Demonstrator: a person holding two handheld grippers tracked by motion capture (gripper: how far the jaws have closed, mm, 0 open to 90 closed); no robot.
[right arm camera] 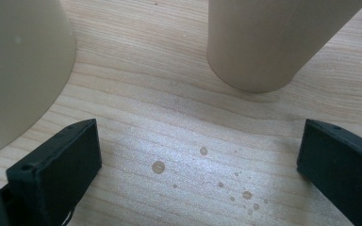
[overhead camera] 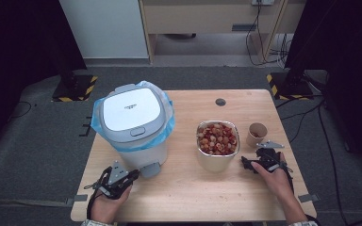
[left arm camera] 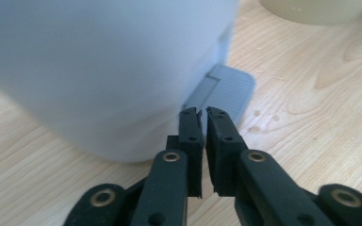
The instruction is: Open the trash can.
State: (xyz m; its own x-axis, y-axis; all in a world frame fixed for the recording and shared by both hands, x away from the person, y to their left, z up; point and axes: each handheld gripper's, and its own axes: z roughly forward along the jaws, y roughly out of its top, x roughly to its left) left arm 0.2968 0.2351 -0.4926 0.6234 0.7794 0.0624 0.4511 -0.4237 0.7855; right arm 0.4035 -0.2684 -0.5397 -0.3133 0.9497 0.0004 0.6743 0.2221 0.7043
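So here's where we are: the left gripper (overhead camera: 133,175) sits at the near left of the table (overhead camera: 188,197), right at the foot of the pedal bin (overhead camera: 134,125), and its jaws are pinched together with just a sliver of a gap and nothing between them. In the left gripper view the closed tips (left arm camera: 201,113) point straight at the grey pedal (left arm camera: 226,92), which sticks out from the bin's base toward the near right and lies flat, just above the wood. We'd say the tips are just short of the pedal's near edge, maybe level with it, but we can't tell if they actually touch. The lid (overhead camera: 131,109) is down and the blue bag (overhead camera: 168,123) puffs out around the rim. The relation that matters, as far as we can judge: the pedal lies dead ahead of the left tips and a bit to their right, so closed jaws make a decent poker to press down on it, and the left hand is by far the nearer one. Meanwhile the right gripper (overhead camera: 250,164) rests near the metal bowl (overhead camera: 218,160) of reddish food scraps (overhead camera: 217,138), jaws spread wide and holding nothing, with bare wood and a few droplets (right arm camera: 158,167) between them. The bowl (right arm camera: 19,70) is to its left and the paper cup (right arm camera: 268,42) just beyond, both well right of the bin.
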